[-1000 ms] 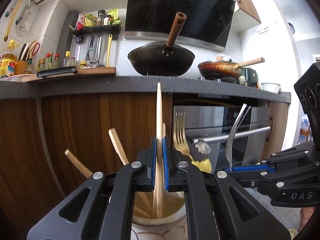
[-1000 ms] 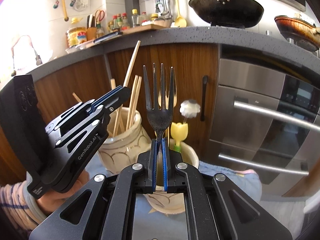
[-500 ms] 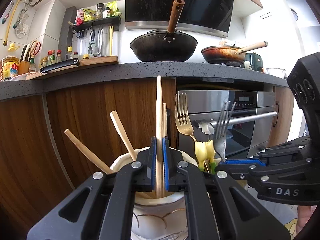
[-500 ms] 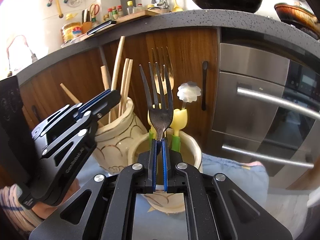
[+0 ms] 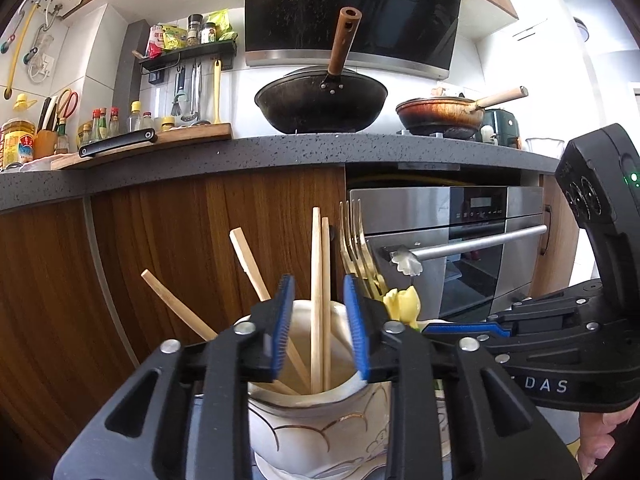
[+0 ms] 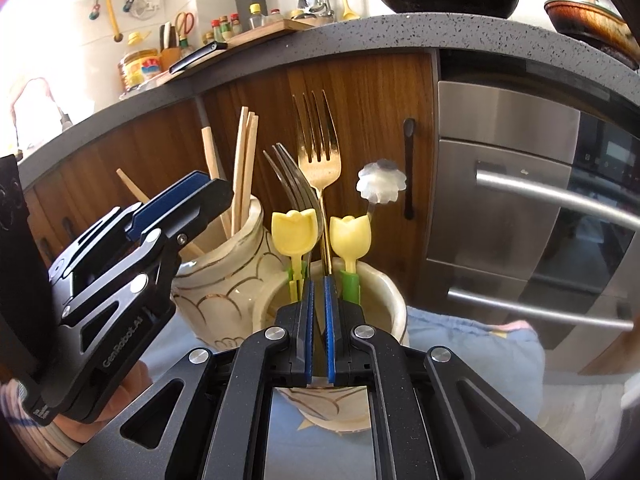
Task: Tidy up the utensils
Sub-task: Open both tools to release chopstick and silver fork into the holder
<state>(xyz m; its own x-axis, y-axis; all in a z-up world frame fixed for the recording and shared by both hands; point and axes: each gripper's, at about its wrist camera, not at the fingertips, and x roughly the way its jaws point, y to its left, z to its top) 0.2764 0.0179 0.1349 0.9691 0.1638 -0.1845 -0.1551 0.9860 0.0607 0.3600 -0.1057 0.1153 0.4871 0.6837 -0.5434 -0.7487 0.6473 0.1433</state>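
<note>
My left gripper (image 5: pixel 319 330) is open above the cream chopstick jar (image 5: pixel 320 428). Several wooden chopsticks (image 5: pixel 317 296) stand in the jar, free between my jaws. My right gripper (image 6: pixel 317 330) has its jaws slightly apart over the second cream jar (image 6: pixel 384 300). The dark steel fork (image 6: pixel 298 188) leans loose in that jar beside a gold fork (image 6: pixel 319 140), two yellow tulip-topped utensils (image 6: pixel 294 232) and a white flower-topped one (image 6: pixel 380 184). The left gripper also shows in the right wrist view (image 6: pixel 192 196) over the chopstick jar (image 6: pixel 224 268).
Both jars stand on a light blue cloth (image 6: pixel 472 344) in front of wooden cabinets (image 5: pixel 140 248) and a steel oven (image 5: pixel 460 236). The grey counter (image 5: pixel 280 148) above carries a wok (image 5: pixel 320 96), a pan (image 5: pixel 440 114) and a cutting board.
My left gripper opened and let the chopstick drop into its jar. My right gripper lowered the dark fork into the second jar and loosened its jaws; the fork now leans left.
</note>
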